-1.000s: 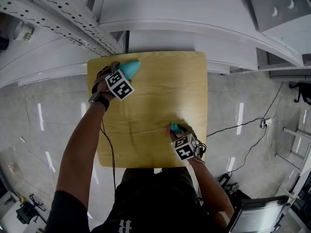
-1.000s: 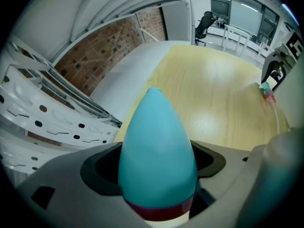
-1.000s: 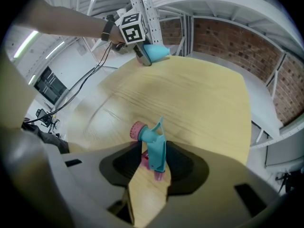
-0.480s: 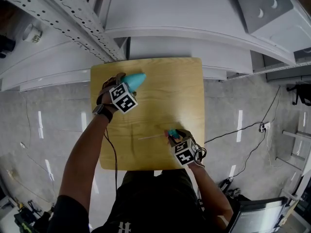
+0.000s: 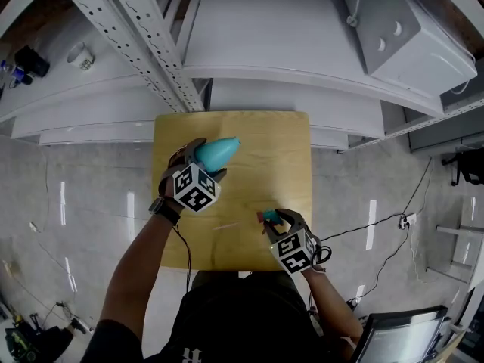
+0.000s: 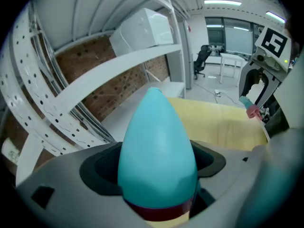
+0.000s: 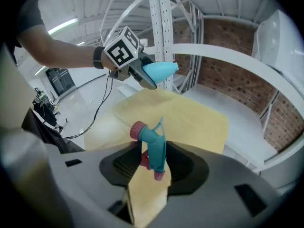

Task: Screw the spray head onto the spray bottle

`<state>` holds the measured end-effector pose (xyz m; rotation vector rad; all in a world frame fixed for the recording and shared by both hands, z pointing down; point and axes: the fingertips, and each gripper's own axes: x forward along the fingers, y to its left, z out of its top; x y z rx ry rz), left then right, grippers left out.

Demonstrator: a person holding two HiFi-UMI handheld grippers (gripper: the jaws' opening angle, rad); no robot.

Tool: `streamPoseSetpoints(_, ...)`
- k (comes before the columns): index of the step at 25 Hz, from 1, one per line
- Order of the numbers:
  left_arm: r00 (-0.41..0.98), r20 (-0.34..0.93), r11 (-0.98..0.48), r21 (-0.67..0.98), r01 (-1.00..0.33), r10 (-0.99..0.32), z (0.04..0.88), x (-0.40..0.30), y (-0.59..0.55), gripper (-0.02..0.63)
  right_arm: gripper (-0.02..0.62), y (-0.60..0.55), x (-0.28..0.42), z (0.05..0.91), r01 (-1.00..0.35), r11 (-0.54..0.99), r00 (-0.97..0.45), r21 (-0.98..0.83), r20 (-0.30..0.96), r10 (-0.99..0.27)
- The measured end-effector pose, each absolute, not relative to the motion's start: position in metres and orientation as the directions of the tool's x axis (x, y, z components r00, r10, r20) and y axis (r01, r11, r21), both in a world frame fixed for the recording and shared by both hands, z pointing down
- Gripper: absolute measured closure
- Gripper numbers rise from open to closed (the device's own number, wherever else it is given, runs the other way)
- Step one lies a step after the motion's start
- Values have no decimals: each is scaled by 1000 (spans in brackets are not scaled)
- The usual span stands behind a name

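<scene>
Our left tongs [image 6: 159,194] are clamped on the spray bottle [image 6: 156,146], a smooth teal egg shape whose pointed end faces away from the jaws. A dark red band and a pale yellow part sit low between the pads. Our right tongs [image 7: 153,164] are closed on the spray head [image 7: 152,144], a teal body with a pink nozzle at the top and a pink collar below, pinched around its middle.

In the head view the bottle [image 5: 218,150] is at the left and the spray head [image 5: 270,216] at the right. They are well apart, and both are held over the wooden worktop [image 5: 265,150]. Grey shelving [image 5: 144,29] stands beyond it.

We judge the joining has not yet begun. The main risk is alignment: we cannot see the bottle's threaded neck, which may lie inside the left jaws, where the collar could not reach it. The rounded, slick-looking bottle could also turn in the pads once twisting starts. If the collar goes on tilted, the threads may cross and jam. The narrow grip on the spray head could let it pivot under load.
</scene>
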<state>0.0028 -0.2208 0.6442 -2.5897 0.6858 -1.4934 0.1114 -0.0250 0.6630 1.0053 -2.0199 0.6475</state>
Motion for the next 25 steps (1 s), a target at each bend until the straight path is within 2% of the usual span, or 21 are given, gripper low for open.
streamPoseSetpoints(7,546,661,-835,-242,-495,-515,568,12,-182,183,430,-34,121,586,-723,690,-438,27,755,-488)
streamPoseSetpoints(11,629,521,-800,-204,-565,-577,520,16,-163,183,430,-39,130,529,-658,734,-436,169,709,-554)
streamPoseSetpoints(15,705,343,-780,-173,-601,-620,472,22,-147,183,430,-59,149,448,-637,691,-399,342,621,-675)
streamPoseSetpoints(18,731,257,-774,-173,-609,-633,451,22,-141,183,430,-69,159,388,-619,635,-356,463,555,-752)
streamPoseSetpoints(25,776,203,-800,-224,-556,-597,434,20,-120,183,430,-90,170,278,-499,494,-285,712,403,-870)
